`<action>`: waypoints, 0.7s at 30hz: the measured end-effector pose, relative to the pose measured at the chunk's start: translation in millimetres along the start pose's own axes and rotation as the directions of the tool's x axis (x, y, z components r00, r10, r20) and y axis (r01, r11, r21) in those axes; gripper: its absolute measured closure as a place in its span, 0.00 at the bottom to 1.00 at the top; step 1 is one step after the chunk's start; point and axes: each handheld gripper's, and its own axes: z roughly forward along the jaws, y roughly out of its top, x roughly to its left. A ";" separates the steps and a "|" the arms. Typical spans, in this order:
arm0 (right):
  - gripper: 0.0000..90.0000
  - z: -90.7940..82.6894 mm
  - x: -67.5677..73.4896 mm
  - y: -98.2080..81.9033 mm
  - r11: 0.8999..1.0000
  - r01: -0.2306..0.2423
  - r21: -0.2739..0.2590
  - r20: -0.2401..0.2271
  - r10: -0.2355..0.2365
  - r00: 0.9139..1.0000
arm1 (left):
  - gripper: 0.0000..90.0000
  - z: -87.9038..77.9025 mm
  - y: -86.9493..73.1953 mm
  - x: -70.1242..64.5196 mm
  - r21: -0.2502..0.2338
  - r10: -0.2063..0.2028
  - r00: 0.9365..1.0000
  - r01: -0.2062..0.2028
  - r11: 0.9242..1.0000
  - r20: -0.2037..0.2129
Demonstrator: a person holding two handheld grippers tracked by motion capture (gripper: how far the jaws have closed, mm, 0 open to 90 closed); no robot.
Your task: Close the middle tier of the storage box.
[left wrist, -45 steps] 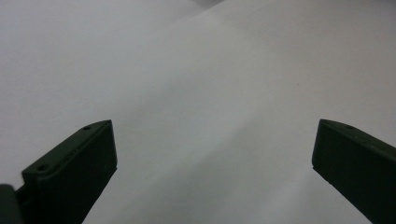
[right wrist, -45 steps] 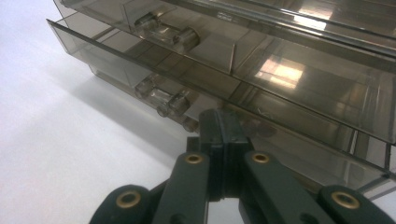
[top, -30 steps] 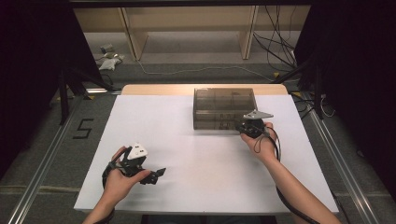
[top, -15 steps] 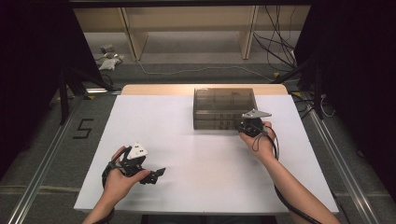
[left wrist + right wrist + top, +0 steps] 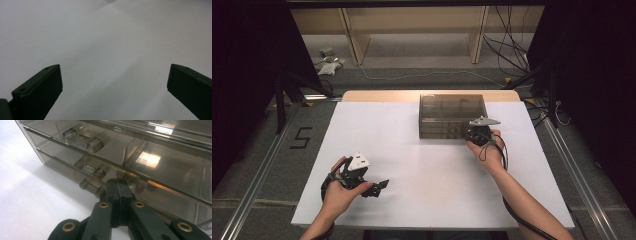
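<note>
A smoky see-through drawer box [image 5: 452, 112] stands at the back right of the white table [image 5: 412, 150]. In the right gripper view its front [image 5: 155, 162] shows three stacked drawers, each with a clear round knob [image 5: 94, 145]. My right gripper [image 5: 473, 135] is shut, its two jaws pressed together with nothing visible between them. Its tip [image 5: 117, 185] sits at the lowest drawer, just right of the bottom knob [image 5: 93, 188]; I cannot tell whether it touches the box. My left gripper [image 5: 374, 189] rests low at the table's front left, open and empty over bare white surface [image 5: 113, 82].
A strip of wooden table edge [image 5: 382, 95] runs behind the white sheet. Metal rails [image 5: 257, 185] flank the table on the floor, with a number 5 mark [image 5: 301, 137] at the left. Shelving legs and cables [image 5: 512, 55] lie beyond the table.
</note>
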 end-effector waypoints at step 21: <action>1.00 -24.2 -1.0 11.6 0.997 0.010 -0.082 0.024 -0.008 1.000 | 0.00 0.0 0.4 -1.1 -0.001 0.003 1.000 -0.003 1.000 -0.001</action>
